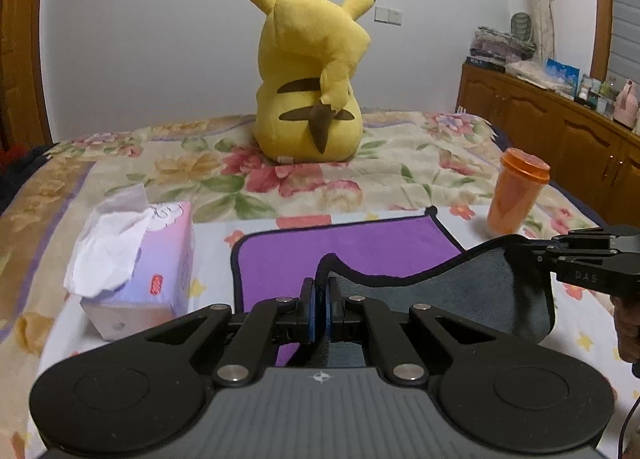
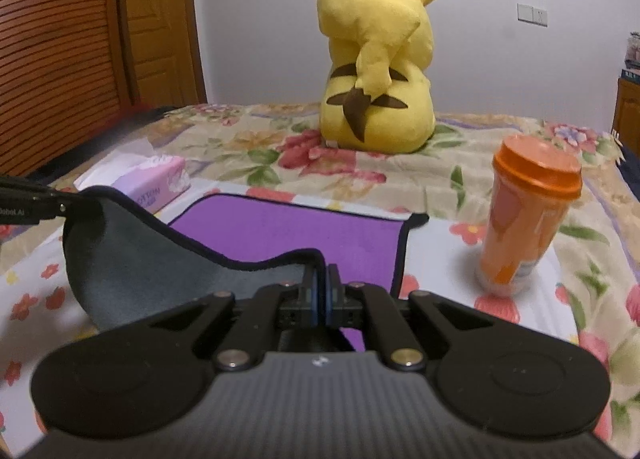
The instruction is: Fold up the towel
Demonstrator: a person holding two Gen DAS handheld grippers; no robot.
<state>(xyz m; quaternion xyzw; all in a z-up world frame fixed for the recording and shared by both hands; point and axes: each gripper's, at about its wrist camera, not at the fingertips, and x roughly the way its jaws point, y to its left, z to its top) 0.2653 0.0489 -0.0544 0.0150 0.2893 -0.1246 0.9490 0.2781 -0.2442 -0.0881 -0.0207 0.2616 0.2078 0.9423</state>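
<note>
The purple microfiber towel (image 1: 344, 251) lies on the floral bedspread (image 1: 400, 167), its near hem lifted to show a grey underside. The left gripper (image 1: 321, 299) and right gripper (image 2: 320, 291) each have jaws pinching that hem. It looks light, limp and grippy, so corners are the best hold. An orange tumbler (image 2: 528, 219) stands at 3 o'clock, a tissue box (image 1: 140, 267) at 9.
</note>
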